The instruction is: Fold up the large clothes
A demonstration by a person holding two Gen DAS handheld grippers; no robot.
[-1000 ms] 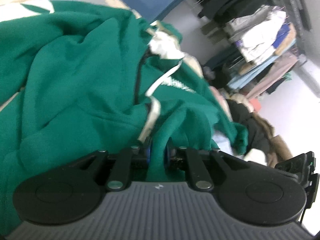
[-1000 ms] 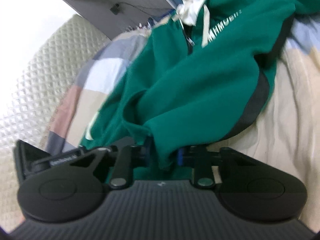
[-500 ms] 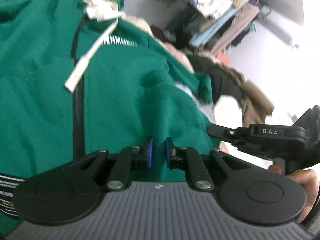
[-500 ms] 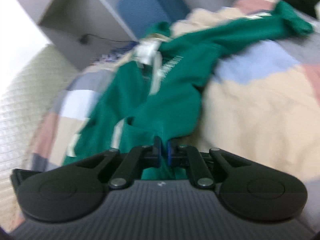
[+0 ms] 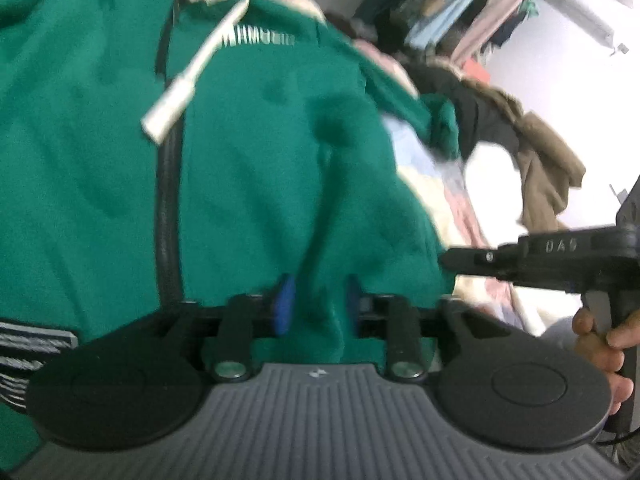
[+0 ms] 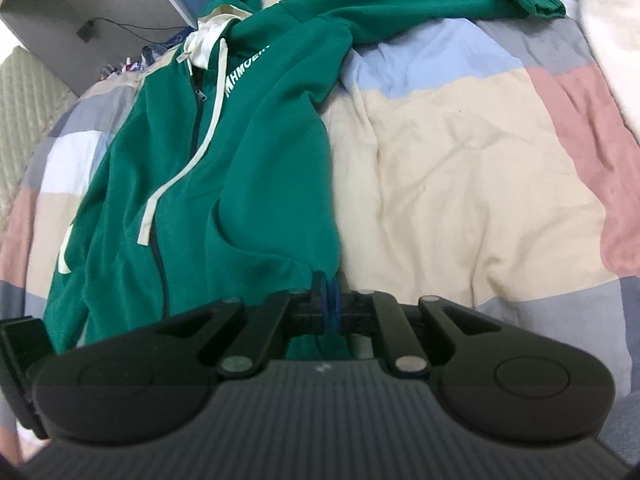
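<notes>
A green zip hoodie [image 6: 248, 128] with white drawstrings and white chest lettering lies front up on the patchwork bedspread [image 6: 460, 168]. One sleeve [image 6: 420, 4] stretches toward the far right. My right gripper [image 6: 328, 296] is shut on the hoodie's bottom hem at its right corner. In the left wrist view the hoodie [image 5: 260, 160] fills the frame, and my left gripper [image 5: 318, 304] has its jaws a little apart around a fold of the hem. The right gripper's body [image 5: 560, 256] shows at the right, held by a hand.
A rack of hanging clothes [image 5: 480, 12] and a pile of dark and brown coats [image 5: 532, 152] lie beyond the bed. A grey cabinet [image 6: 100, 8] and a quilted headboard [image 6: 24, 92] stand at the left. A white blanket [image 6: 612, 32] lies at the far right.
The hoodie was lifted and bunched; it is now spread flatter on the bed, pulled toward me by the hem. The left jaws have parted from shut to slightly open.
</notes>
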